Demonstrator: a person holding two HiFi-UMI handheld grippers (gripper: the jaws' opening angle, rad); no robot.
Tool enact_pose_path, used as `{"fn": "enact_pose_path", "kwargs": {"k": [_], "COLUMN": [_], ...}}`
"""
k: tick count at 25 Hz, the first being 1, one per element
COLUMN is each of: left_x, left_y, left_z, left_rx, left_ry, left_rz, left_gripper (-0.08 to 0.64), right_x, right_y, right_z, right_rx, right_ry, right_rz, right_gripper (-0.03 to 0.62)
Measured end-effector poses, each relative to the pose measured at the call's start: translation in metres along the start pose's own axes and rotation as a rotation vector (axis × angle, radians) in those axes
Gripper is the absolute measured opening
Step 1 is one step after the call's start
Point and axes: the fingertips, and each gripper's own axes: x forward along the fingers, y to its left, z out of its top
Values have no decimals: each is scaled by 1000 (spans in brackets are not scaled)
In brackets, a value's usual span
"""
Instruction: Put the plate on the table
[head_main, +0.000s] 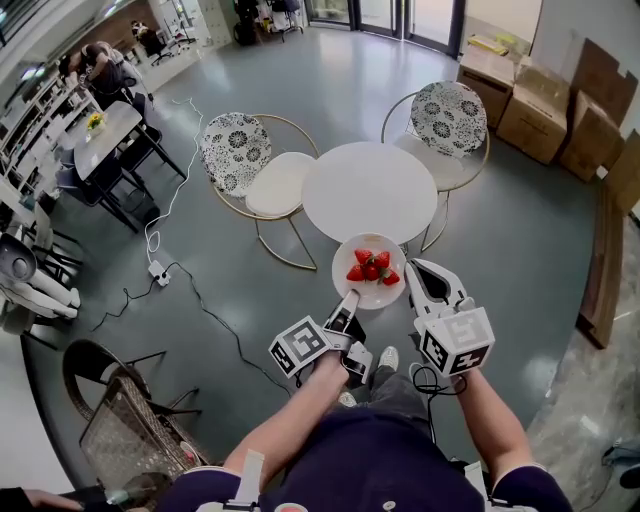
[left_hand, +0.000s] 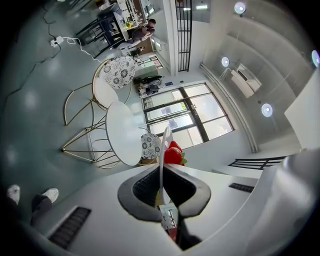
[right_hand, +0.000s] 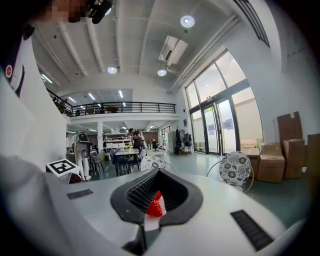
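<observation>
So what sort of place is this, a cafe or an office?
Probably an open-plan office or lab lounge rather than a cafe: a round white table with patterned chairs, work desks at the side, stacked cardboard boxes, and a railed mezzanine above.

The left gripper (head_main: 346, 302) and the right gripper (head_main: 414, 272) had white moulded shells, with black ribbed pads (left_hand: 146, 186) lining the jaws. Behind the jaws each carried a white cube (head_main: 301, 346) printed with black square markers. A black cable (head_main: 424, 381) looped behind the right cube. The person wore a dark navy short-sleeved shirt (head_main: 370, 470) with white-edged sleeves, grey trousers (head_main: 400, 392) and white shoes (head_main: 386, 358).
</observation>
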Motion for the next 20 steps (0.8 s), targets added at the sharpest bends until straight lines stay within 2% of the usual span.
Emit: {"fn": "enact_pose_path", "kwargs": {"k": [6, 11, 20], "left_x": [30, 81, 112], "left_y": [7, -1, 6], "left_z": [12, 31, 37], "left_rx": [2, 5, 6], "left_ry": [-5, -11, -45], "left_rz": [16, 27, 40], "left_gripper": [12, 12, 12], "right_x": [28, 69, 93], "right_y": [-24, -66, -92], "right_z": [-2, 10, 11], "right_rx": [9, 17, 23], "right_ry": [13, 17, 12], "right_rz": [18, 41, 88], "right_gripper": [5, 5, 5]}}
